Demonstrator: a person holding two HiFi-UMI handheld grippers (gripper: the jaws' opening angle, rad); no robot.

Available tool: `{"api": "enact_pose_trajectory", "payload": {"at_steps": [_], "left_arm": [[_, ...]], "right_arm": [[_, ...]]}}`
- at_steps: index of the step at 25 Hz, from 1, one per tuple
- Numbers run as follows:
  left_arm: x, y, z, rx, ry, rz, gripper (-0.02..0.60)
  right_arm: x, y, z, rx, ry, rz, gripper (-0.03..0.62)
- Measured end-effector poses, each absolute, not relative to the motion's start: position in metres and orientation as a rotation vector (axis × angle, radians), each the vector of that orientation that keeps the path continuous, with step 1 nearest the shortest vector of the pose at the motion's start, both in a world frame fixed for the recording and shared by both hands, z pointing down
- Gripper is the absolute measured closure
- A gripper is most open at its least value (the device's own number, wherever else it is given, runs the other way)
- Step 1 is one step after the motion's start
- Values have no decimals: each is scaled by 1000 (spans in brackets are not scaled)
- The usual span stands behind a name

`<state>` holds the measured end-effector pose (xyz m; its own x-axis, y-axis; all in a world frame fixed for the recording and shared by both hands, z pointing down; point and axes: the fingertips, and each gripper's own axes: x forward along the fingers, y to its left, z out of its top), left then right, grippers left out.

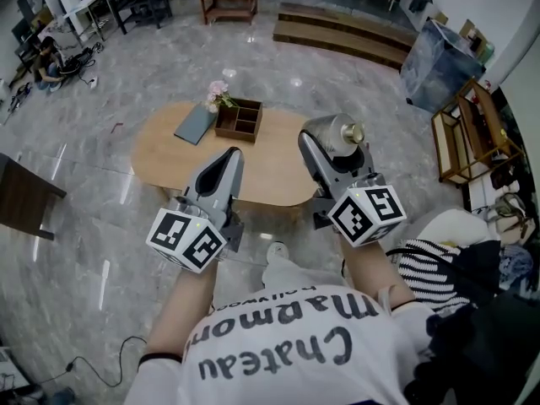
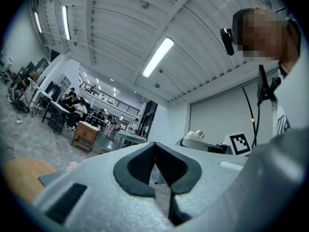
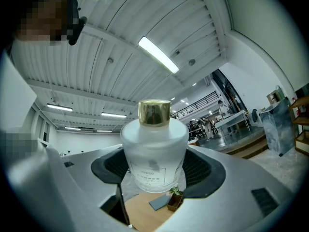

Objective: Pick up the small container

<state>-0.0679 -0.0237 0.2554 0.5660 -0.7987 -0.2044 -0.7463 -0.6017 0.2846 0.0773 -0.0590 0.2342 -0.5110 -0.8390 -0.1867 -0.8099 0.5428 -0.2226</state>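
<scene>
The small container (image 1: 332,133) is a frosted glass bottle with a gold cap, held up off the oval wooden table (image 1: 278,175). My right gripper (image 1: 321,146) is shut on it. In the right gripper view the bottle (image 3: 153,153) stands upright between the dark pads (image 3: 205,170), with the gripper (image 3: 154,170) clamped on its body. My left gripper (image 1: 228,160) hovers over the table's near edge, shut with nothing in it. The left gripper view shows its jaws (image 2: 155,149) meeting at the tips and the bottle (image 2: 197,138) off to the right.
On the table's far side lie a grey pad (image 1: 196,124) and a wooden compartment box (image 1: 240,119) with pink flowers (image 1: 218,94). A dark table (image 1: 21,197) stands at left. A wooden rack (image 1: 472,133) and blue bag (image 1: 439,62) stand at right, with striped fabric (image 1: 430,264) below.
</scene>
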Motion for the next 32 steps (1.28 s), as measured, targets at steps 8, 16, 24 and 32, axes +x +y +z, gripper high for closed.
{"api": "enact_pose_trajectory", "payload": {"at_steps": [8, 16, 24, 32], "left_arm": [[-68, -22, 252, 2643, -1310, -469, 568], [-71, -19, 247, 2658, -1302, -480, 568], [-71, -18, 247, 2656, -1287, -471, 568], [-67, -15, 241, 2672, -1281, -473, 568]], "right_arm": [[80, -57, 234, -1386, 2490, -165, 263], [77, -53, 228, -1383, 2487, -151, 263], [77, -50, 226, -1391, 2486, -141, 263], [81, -47, 220, -1390, 2466, -137, 263]]}}
